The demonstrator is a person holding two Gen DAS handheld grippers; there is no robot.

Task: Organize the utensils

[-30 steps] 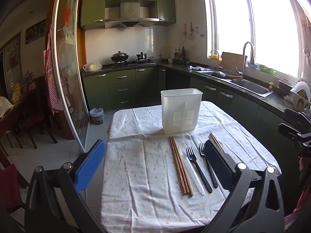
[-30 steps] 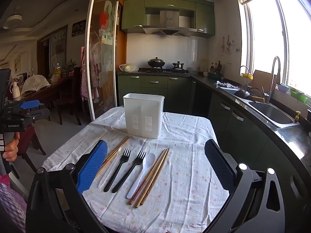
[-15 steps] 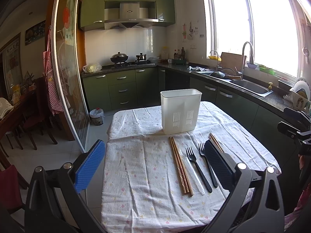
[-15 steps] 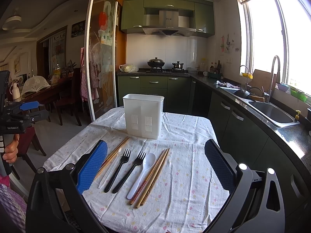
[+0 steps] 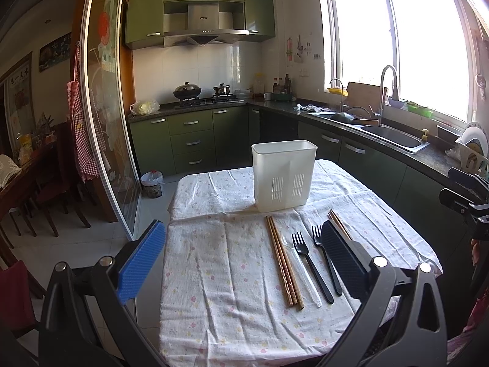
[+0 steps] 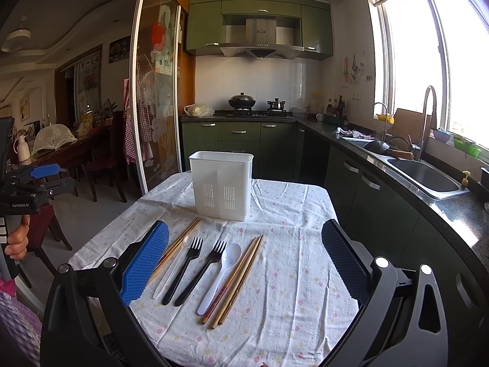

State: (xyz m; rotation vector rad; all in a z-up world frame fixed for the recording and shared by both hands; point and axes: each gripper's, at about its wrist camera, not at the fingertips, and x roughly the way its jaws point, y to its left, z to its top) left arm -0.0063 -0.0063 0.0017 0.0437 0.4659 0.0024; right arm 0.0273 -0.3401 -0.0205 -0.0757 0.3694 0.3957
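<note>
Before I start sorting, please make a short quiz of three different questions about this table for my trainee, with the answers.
1. True or false: the white slotted plastic utensil holder already has cutlery standing in it.
2. How many black plastic forks lie on the floral tablecloth?
3. In the right wrist view, what lies directly right of the white plastic spoon? A) a clear plastic spoon B) a pair of wooden chopsticks C) a knife

Key: 1 false, no cutlery shows above its rim. 2 two. 3 B. Both the left gripper and the right gripper are open and hold nothing.
</note>
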